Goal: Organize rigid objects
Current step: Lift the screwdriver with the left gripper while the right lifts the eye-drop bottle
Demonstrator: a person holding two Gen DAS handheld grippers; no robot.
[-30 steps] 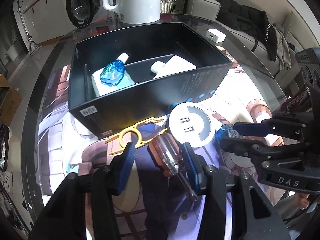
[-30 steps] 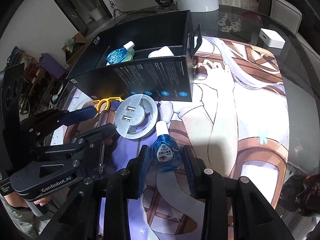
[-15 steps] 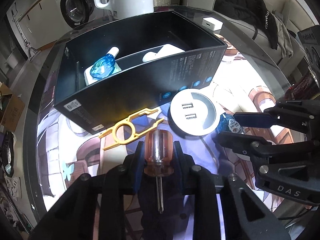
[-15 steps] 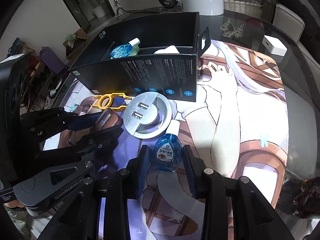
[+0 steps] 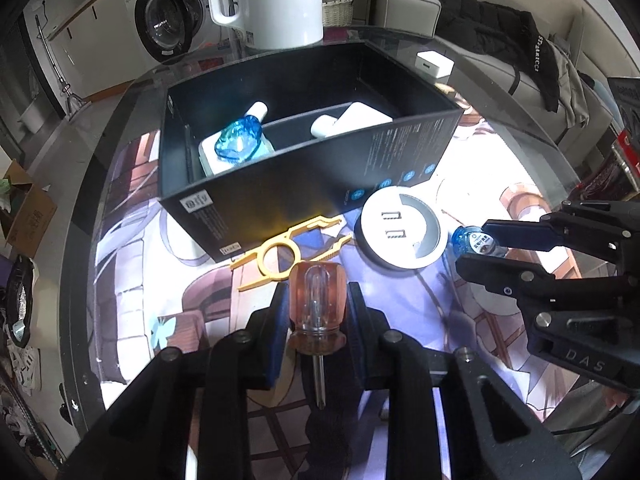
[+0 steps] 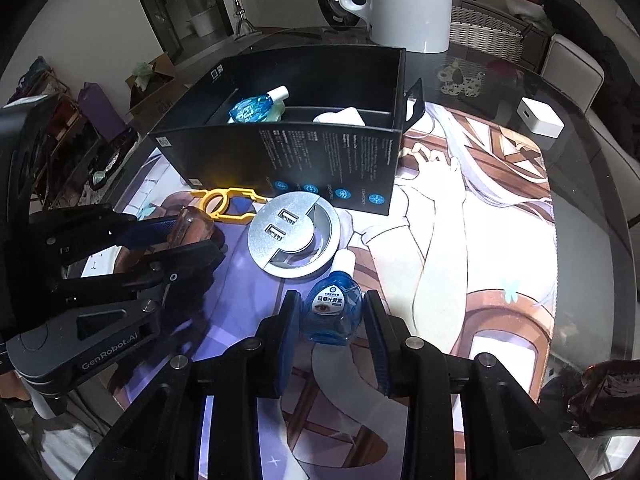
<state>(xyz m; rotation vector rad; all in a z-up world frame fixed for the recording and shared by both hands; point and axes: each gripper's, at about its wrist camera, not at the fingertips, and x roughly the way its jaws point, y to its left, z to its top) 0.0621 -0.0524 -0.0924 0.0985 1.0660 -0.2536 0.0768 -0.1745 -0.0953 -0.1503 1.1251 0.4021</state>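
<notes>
My left gripper (image 5: 317, 286) is shut on the clear orange handle of a stubby screwdriver (image 5: 316, 312), whose shaft points back toward the camera. In the right wrist view this gripper (image 6: 196, 234) sits at the left, by a yellow plastic tool (image 6: 224, 202). The jaws of my right gripper (image 6: 332, 296) are closing around a small blue eye-drop bottle (image 6: 332, 314) lying on the mat, with a thin gap still showing at the left pad. A black divided box (image 5: 280, 184) behind holds another blue bottle (image 5: 238, 142) and white items.
A round silver USB hub (image 5: 402, 232) lies between the two grippers, in front of the box. The yellow tool (image 5: 280, 256) rests against the box's front wall. A white kettle (image 5: 280, 0) stands behind the box, and a white adapter (image 6: 540, 118) sits far right on the glass table.
My left gripper closed on the screwdriver handle, which now stands straight between the pads. The right gripper's jaws narrowed slightly around the blue bottle.
</notes>
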